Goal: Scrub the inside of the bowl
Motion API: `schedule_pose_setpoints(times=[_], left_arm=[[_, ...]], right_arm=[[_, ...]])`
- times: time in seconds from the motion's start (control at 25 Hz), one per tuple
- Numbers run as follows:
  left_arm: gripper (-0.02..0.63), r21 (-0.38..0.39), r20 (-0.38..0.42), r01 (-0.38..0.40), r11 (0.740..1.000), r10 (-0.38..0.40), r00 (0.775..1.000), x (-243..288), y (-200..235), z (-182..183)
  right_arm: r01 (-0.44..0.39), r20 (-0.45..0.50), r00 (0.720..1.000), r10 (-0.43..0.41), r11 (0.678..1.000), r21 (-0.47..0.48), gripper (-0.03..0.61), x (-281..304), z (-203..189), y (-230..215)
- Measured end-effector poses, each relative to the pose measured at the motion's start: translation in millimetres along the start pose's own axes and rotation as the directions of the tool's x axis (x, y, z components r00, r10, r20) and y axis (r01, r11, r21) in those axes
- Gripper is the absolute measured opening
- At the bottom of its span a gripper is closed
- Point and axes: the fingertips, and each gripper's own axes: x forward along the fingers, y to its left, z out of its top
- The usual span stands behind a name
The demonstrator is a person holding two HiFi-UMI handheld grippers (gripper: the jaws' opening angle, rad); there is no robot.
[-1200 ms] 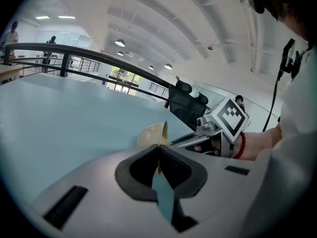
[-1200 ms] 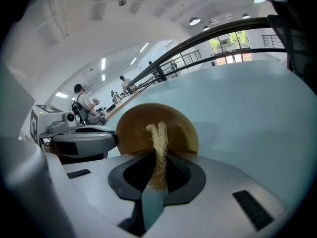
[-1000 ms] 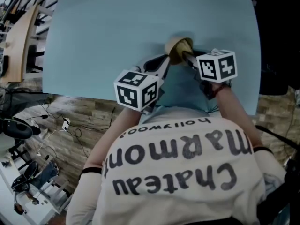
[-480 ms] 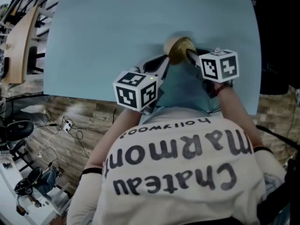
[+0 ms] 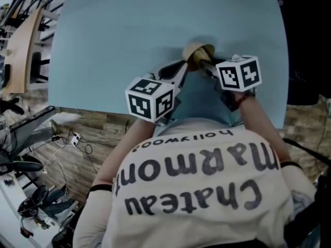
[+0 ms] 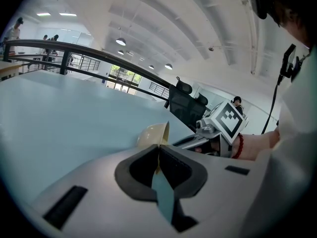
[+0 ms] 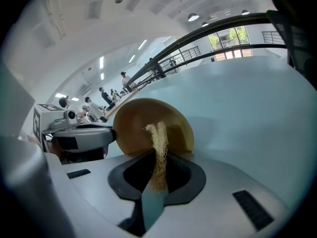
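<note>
**Around the Work: Counter, Floor and Hall**

Pale blue counter (image 5: pixel 155 30) across the upper head view, above a wood-plank floor (image 5: pixel 93 133). On that floor, loose cables (image 5: pixel 83 146) and dark equipment (image 5: pixel 36 200) at the lower left. White shirt (image 5: pixel 196 190) with large black lettering along the bottom. Beyond the counter, a dark railing (image 6: pixel 74 53), black office chairs (image 6: pixel 184 103), round ceiling lights (image 6: pixel 120 42) and distant people (image 7: pixel 102 95) in a bright hall.

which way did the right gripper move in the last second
Yes, slightly: in the head view the right gripper nudged right, then back left, against the table's right edge.
</note>
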Motion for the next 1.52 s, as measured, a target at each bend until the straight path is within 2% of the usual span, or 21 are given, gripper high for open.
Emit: schedule_pose_setpoints(times=[0.24, 0.4, 0.52, 0.8, 1.08, 1.52], left_arm=[[0.012, -0.004, 0.001, -0.017, 1.0, 0.017, 1.0, -0.5, 7.9, 3.6], [0.009, -0.017, -0.004, -0.021, 1.0, 0.021, 1.0, 1.3, 11.3, 2.9], [0.008, -0.024, -0.009, -0.02, 1.0, 0.02, 1.0, 2.3, 12.8, 1.8], [0.008, -0.001, -0.013, -0.026, 1.0, 0.026, 1.0, 4.1, 13.1, 3.5], [0.008, -0.004, -0.006, -0.027, 1.0, 0.027, 1.0, 1.7, 19.5, 7.3], [0.008, -0.017, 0.001, -0.015, 1.0, 0.015, 1.0, 1.6, 20.6, 8.0]], right_arm=[[-0.076, 0.001, 0.997, 0.076, 0.996, -0.043, 0.063, 7.0, 2.3, 19.8], [-0.171, 0.082, 0.982, 0.17, 0.985, 0.006, 0.063, 5.0, 14.8, 29.5], [-0.216, 0.141, 0.968, 0.209, 0.976, 0.031, 0.063, 4.9, 26.8, 33.8], [-0.159, 0.08, 0.985, 0.156, 0.987, 0.03, 0.063, 13.8, 18.7, 20.5], [-0.042, -0.006, 0.999, 0.042, 0.999, -0.031, 0.063, 14.3, 2.6, 8.4], [0.053, -0.001, 0.999, -0.053, 0.999, -0.009, 0.063, -0.9, 4.9, -15.7]])
